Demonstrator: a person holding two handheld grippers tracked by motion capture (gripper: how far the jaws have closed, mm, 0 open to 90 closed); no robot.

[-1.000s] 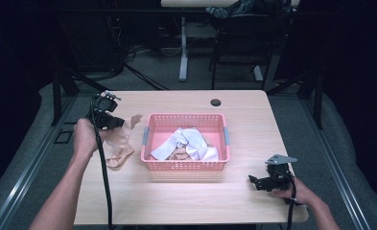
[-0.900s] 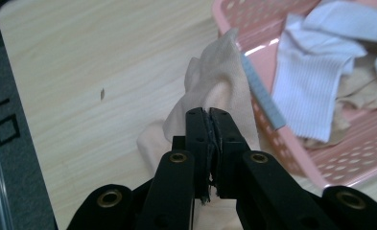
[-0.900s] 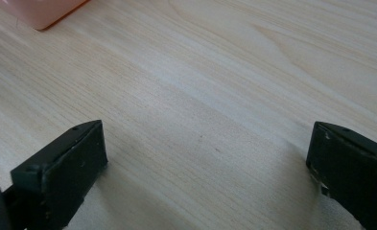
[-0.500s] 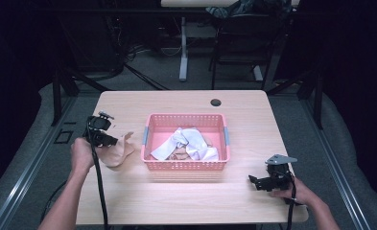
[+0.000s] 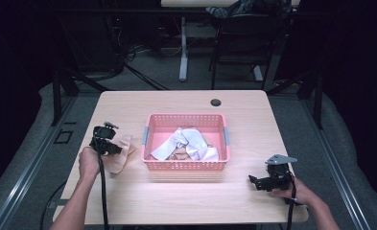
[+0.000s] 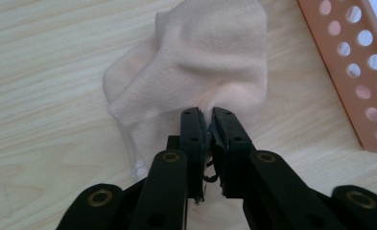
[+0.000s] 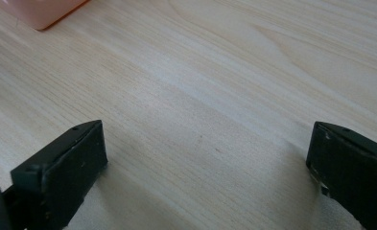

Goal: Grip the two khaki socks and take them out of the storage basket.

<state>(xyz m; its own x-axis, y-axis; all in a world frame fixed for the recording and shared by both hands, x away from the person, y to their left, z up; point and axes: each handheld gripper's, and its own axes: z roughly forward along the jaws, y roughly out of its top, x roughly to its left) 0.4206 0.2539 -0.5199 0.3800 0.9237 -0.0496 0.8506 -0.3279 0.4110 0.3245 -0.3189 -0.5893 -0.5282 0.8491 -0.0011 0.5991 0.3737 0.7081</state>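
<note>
A peach sock (image 5: 122, 154) (image 6: 200, 72) lies crumpled on the wooden table (image 5: 176, 196), just left of the pink basket (image 5: 186, 116). My left gripper (image 5: 115, 149) (image 6: 209, 115) is low over it, and its pads pinch the sock's near edge. The jaws have just been opening a little, with a thin slit between them and the fabric still caught there. My right gripper (image 5: 254, 181) (image 7: 207, 143) rests open at the front right of the table, with bare wood between its jaws.
The basket (image 6: 349, 62) (image 7: 37, 12) holds white cloths (image 5: 188, 141) and more peach fabric. A small black round cap (image 5: 216, 102) sits near the far edge. Cables trail from both grippers toward the front edge.
My left gripper has come down from above the table with the sock, which now lies on the wood beside the basket. The right gripper has not moved.
</note>
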